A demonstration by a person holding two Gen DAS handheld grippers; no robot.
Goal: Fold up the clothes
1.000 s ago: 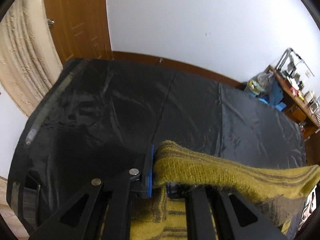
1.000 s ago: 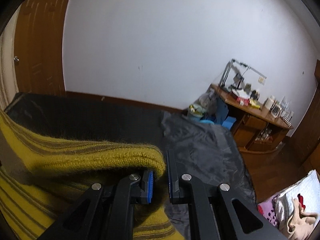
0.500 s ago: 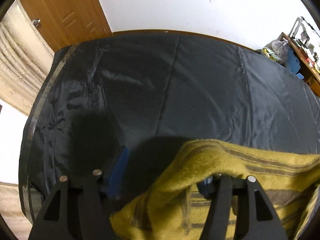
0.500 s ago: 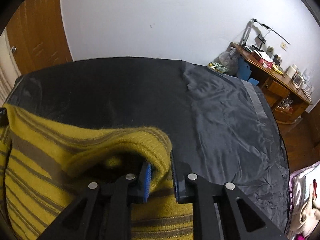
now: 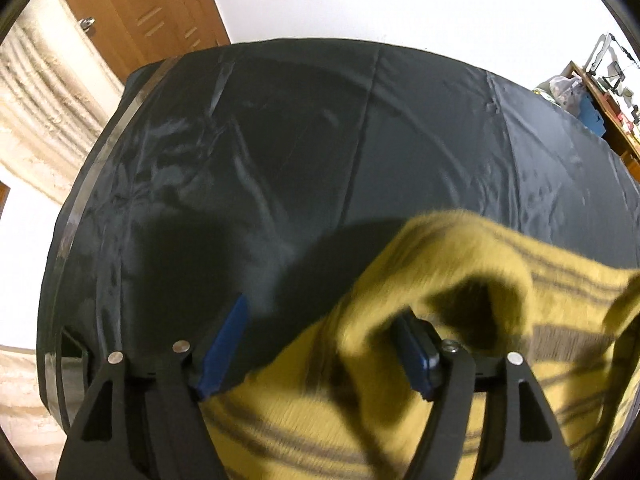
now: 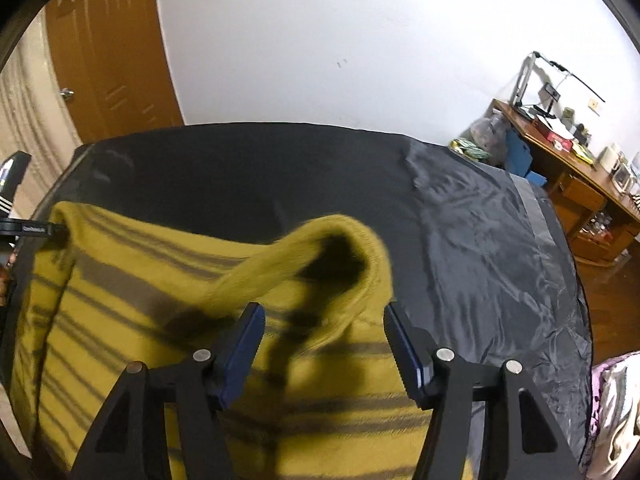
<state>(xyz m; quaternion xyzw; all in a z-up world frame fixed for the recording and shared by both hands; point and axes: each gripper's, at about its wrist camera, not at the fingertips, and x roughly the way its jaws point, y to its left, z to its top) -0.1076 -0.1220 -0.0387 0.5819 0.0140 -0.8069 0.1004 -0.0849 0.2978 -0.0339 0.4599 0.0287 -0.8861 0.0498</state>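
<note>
A mustard-yellow knitted sweater with brown stripes [image 5: 460, 280] lies on a table under a black cloth [image 5: 280, 152]. My left gripper [image 5: 320, 352] is open; a raised fold of the sweater drapes over its right finger [image 5: 416, 360]. In the right wrist view the sweater [image 6: 120, 300] spreads to the left, with a loose blurred fold [image 6: 340, 248] falling between the jaws. My right gripper [image 6: 324, 352] is open just above it. The left gripper's tip [image 6: 36, 229] shows at the sweater's far left corner.
The black cloth [image 6: 480, 240] covers the table to its far edge by a white wall. A wooden door [image 5: 140, 20] stands at the back left. A cluttered wooden desk [image 6: 568, 168] stands to the right. Pale clothes [image 6: 616, 400] lie at the lower right.
Both grippers have opened and let go of the sweater's folded edge. The fold is dropping onto the sweater below. Both cameras have tilted down toward the table.
</note>
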